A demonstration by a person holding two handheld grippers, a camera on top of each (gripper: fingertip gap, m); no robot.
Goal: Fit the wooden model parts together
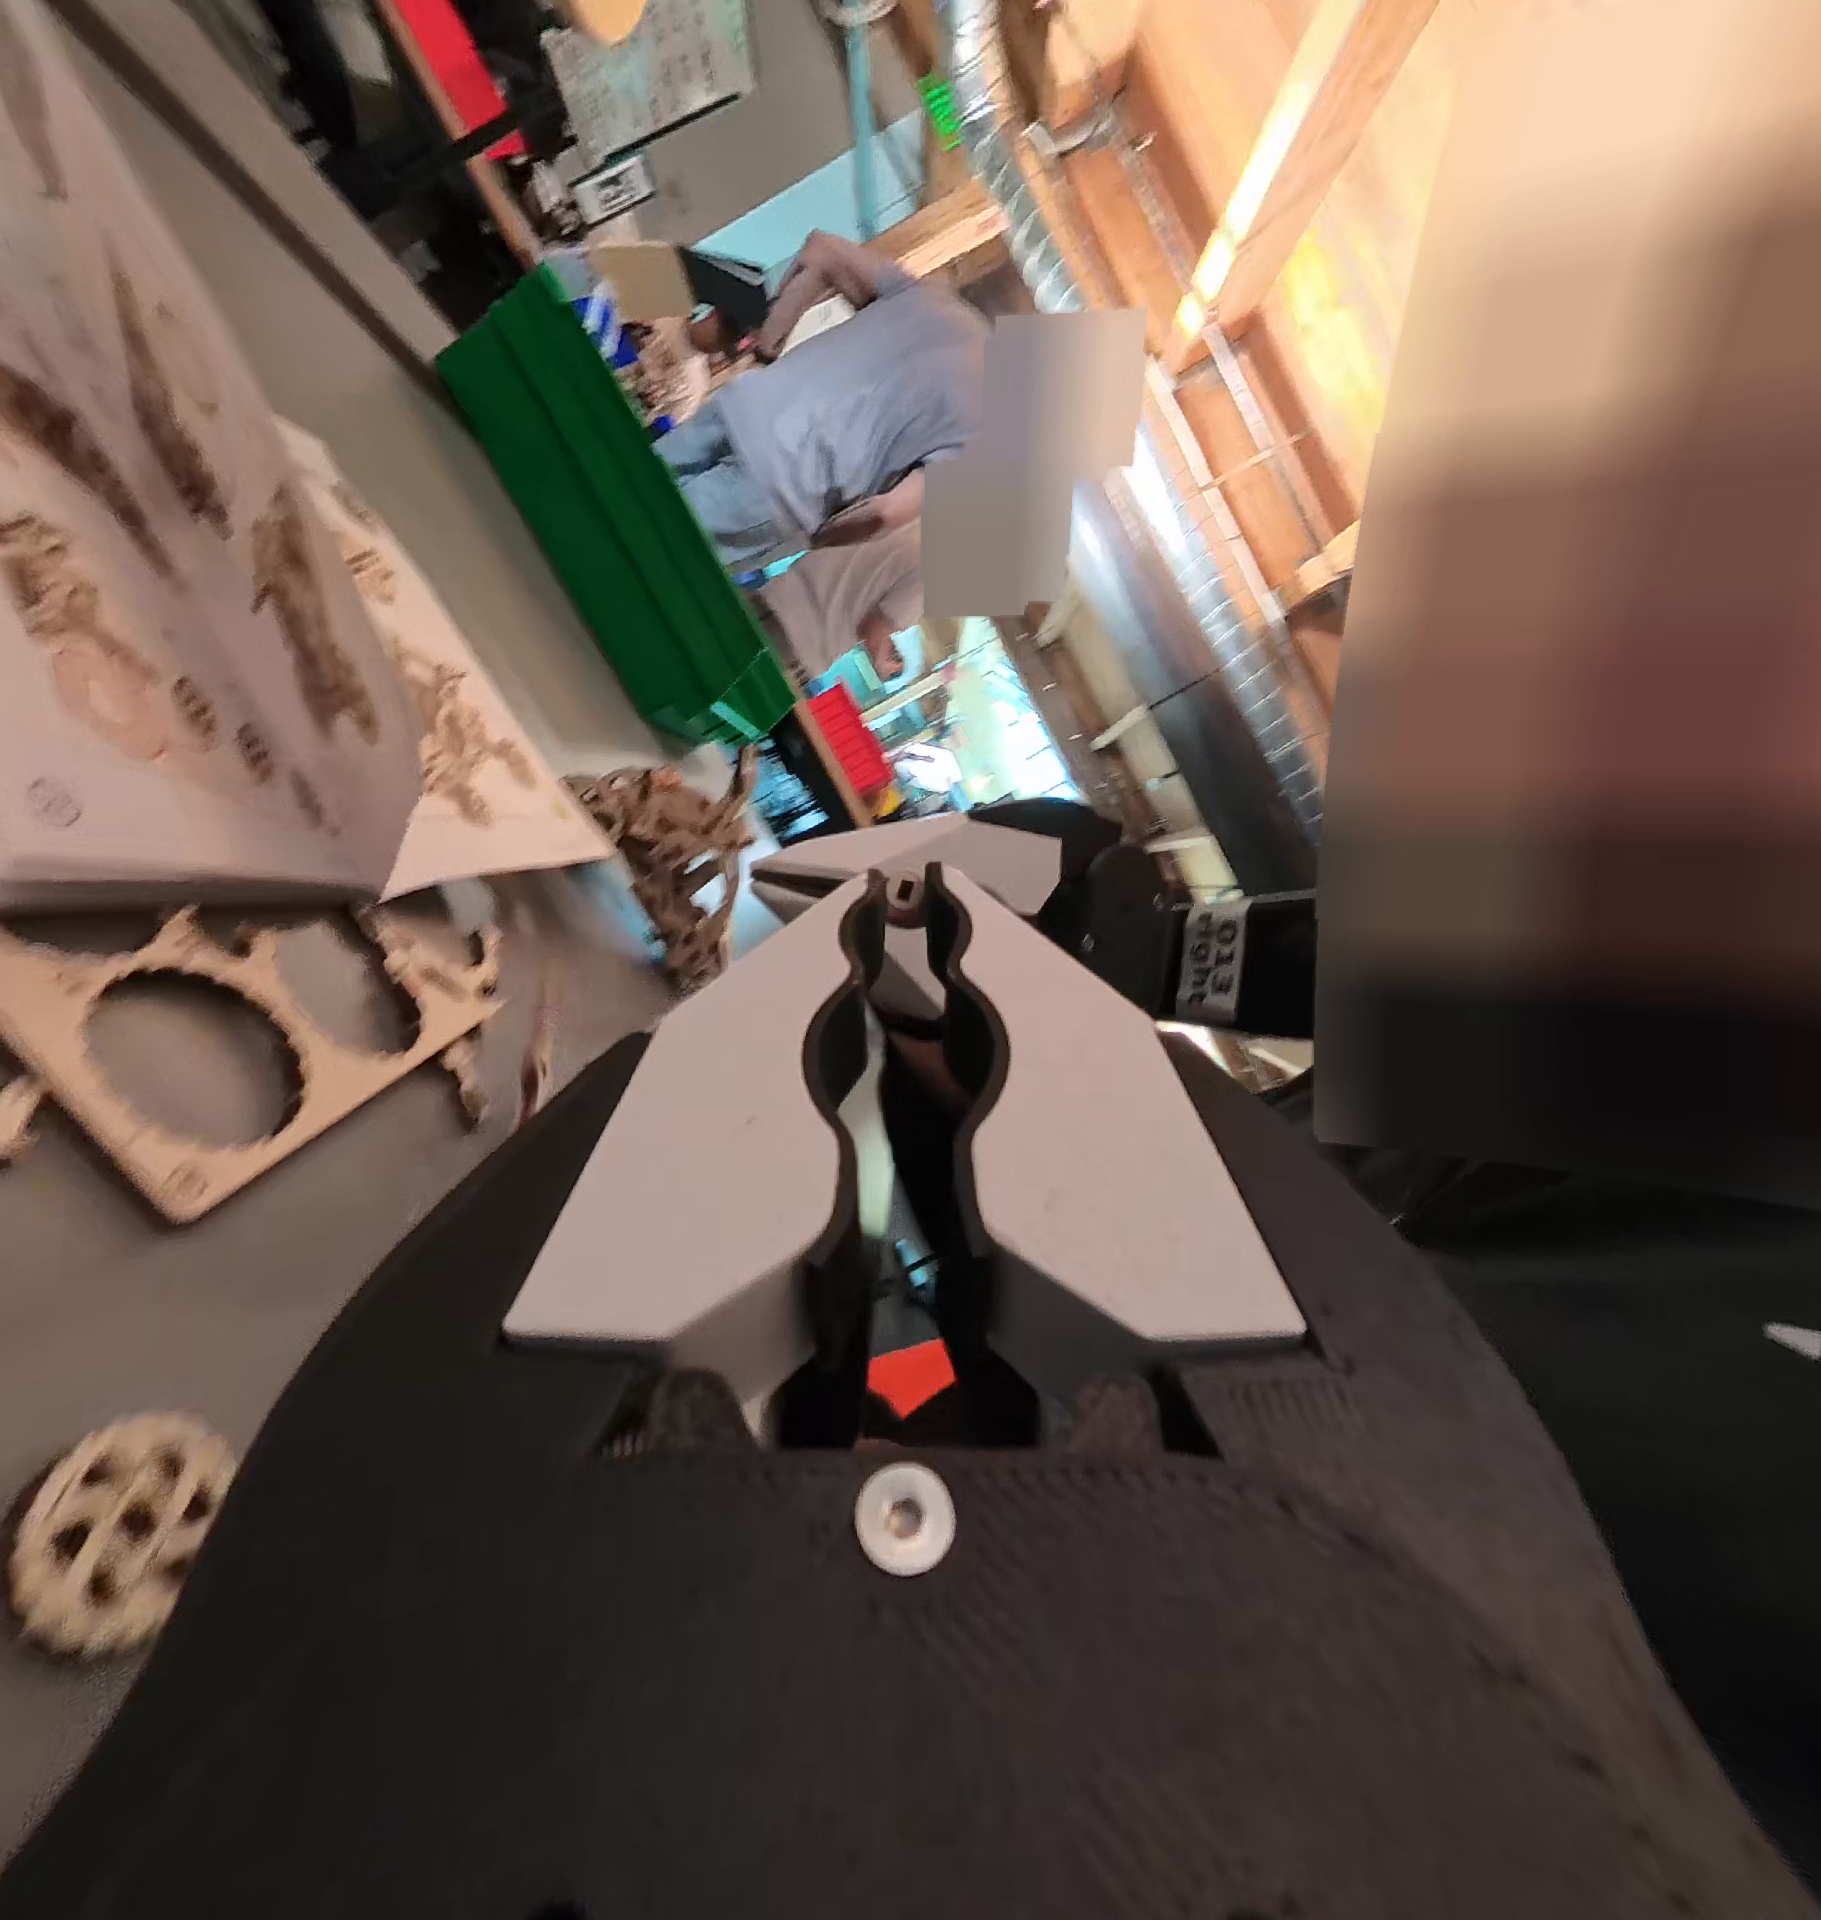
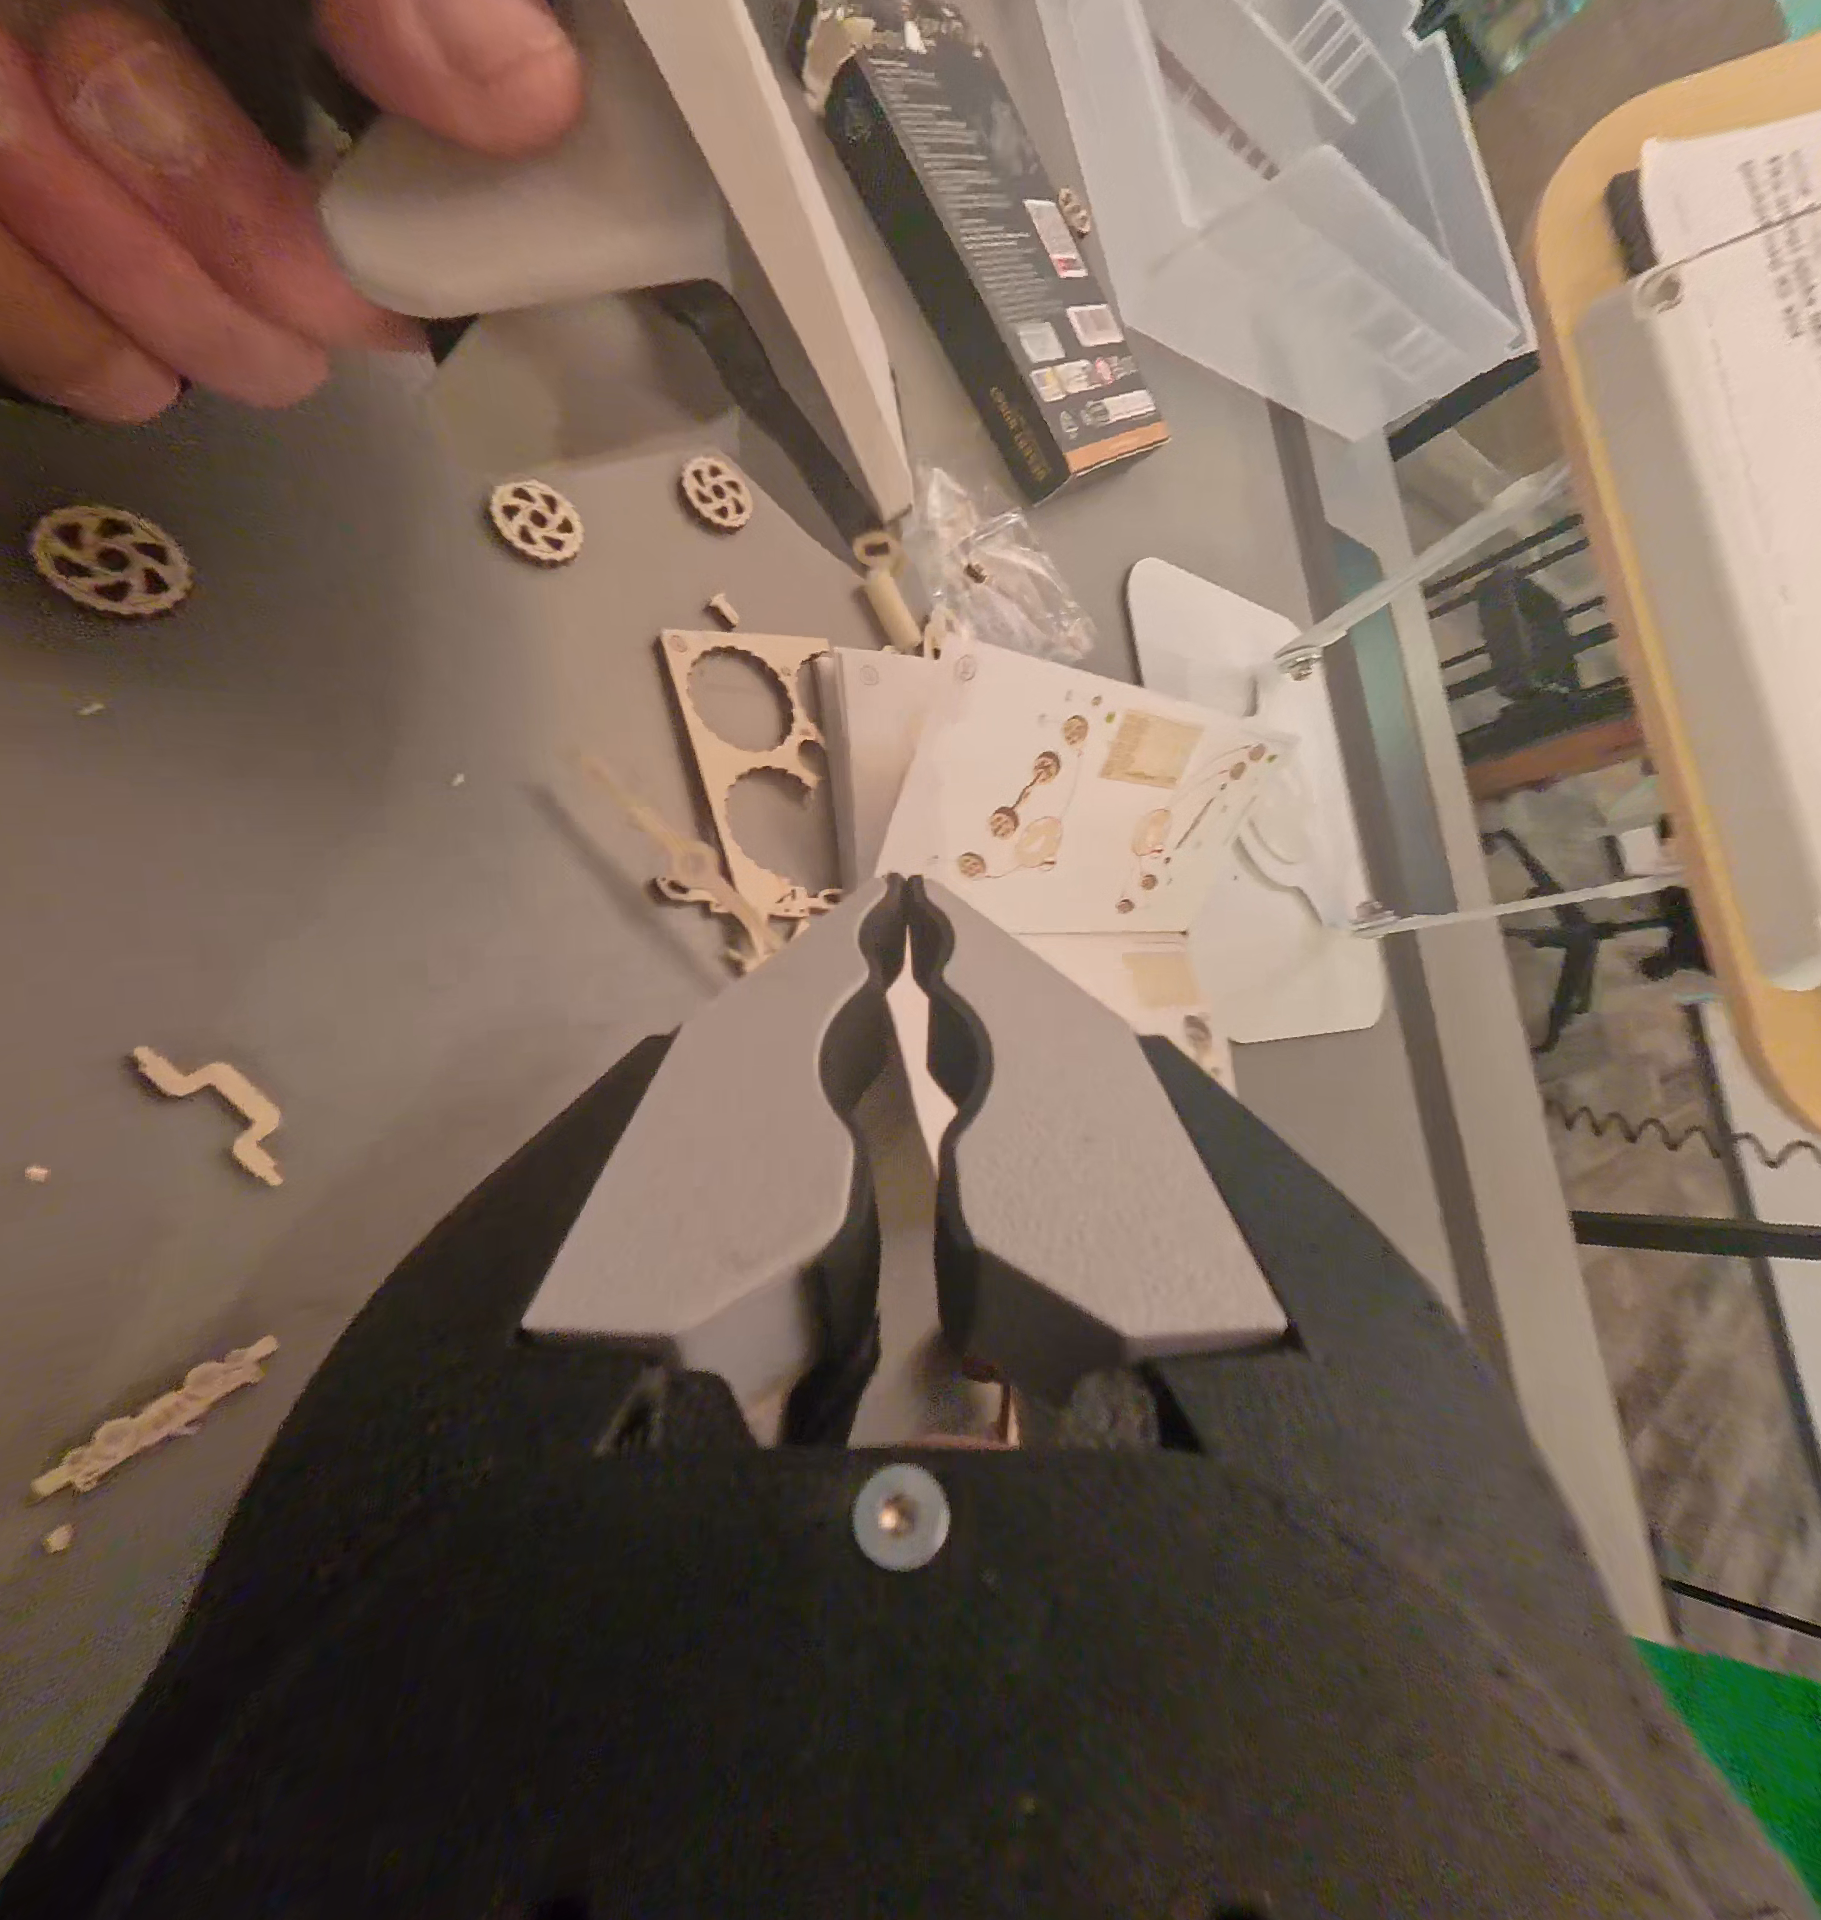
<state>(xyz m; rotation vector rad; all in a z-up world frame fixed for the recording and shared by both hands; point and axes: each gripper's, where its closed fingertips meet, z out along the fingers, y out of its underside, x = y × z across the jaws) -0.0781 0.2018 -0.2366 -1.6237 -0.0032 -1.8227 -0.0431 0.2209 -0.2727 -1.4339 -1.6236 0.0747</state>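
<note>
- The left gripper [image 1: 904,883], with two grey fingers on a black body, is up in the air above the grey table [image 1: 262,1299]. Its fingers are a little apart at the tips, and a small light wooden piece with a square hole [image 1: 904,902] sits between them. I cannot tell if they press on it.
- The right gripper [image 2: 906,883], grey and black too, has its fingertips closed together. I cannot see anything between them.
- In the left wrist view, the right gripper's tips come right up to the left gripper's tips.
- A person's hand [image 2: 158,177] holds the grey handle of the other tool at the top left of the right wrist view.
- The wooden model parts lie on the table: three round pale wooden gears [image 2: 535,525], a flat wooden sheet with two big round holes [image 2: 750,748], a zigzag wooden piece [image 2: 215,1112] and a long bumpy wooden strip [image 2: 158,1418].
- A white paper guide with drawings [image 2: 1072,800] lies just beside the sheet.
- A black box [image 2: 989,260] lies farther back.
</note>
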